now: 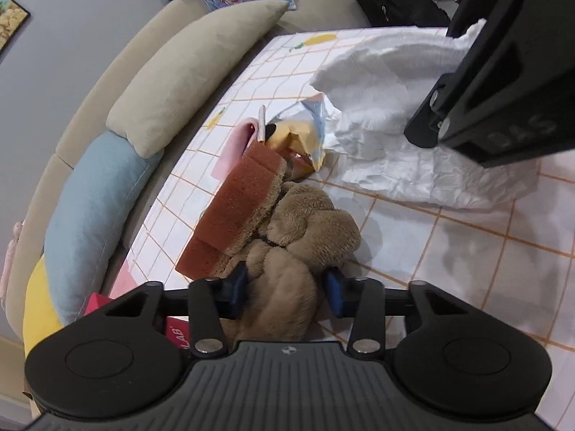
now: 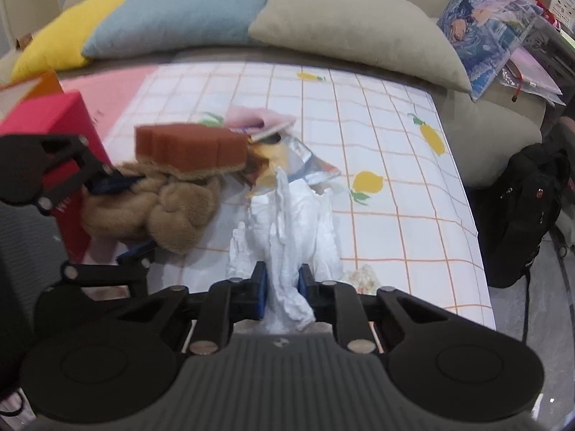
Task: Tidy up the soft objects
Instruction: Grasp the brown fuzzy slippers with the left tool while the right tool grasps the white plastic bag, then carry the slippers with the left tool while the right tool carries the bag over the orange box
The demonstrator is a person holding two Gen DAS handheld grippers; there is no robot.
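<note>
A tan plush toy (image 1: 302, 230) lies on the table with the left gripper (image 1: 287, 287) clamped around it: both blue pads (image 1: 237, 287) press into the fur on either side. In the right wrist view the same plush toy (image 2: 169, 212) sits left of centre, with the left gripper (image 2: 122, 215) reaching in from the left edge.

A rust-brown sponge (image 1: 240, 204) leans on top of the toy, touching it; from the other side the sponge (image 2: 190, 149) appears raised above the fur, resting on it.

The right gripper (image 2: 282, 287) is closed on a crumpled white cloth (image 2: 291, 237), a bunched fold of it pinched between the 2 blue pads (image 2: 259, 287). In the left wrist view the white cloth (image 1: 402, 122) spreads across the table to the right of the toy, and the right gripper (image 1: 503, 89) shows only as a dark body over it.

Just behind the sponge lie a crinkled foil snack bag (image 1: 305, 133) and a folded pink cloth (image 1: 233, 151), close together. A red box (image 2: 54, 151) stands at the left, just beside the toy.

All of this rests on a white tablecloth (image 2: 388, 194) with an orange grid and lemon prints. Beyond the table's far edge 3 cushions lie in a row: a yellow cushion (image 2: 72, 32), a light blue cushion (image 2: 179, 10) and a beige cushion (image 2: 355, 25). A black backpack (image 2: 528, 208) stands at the right.
</note>
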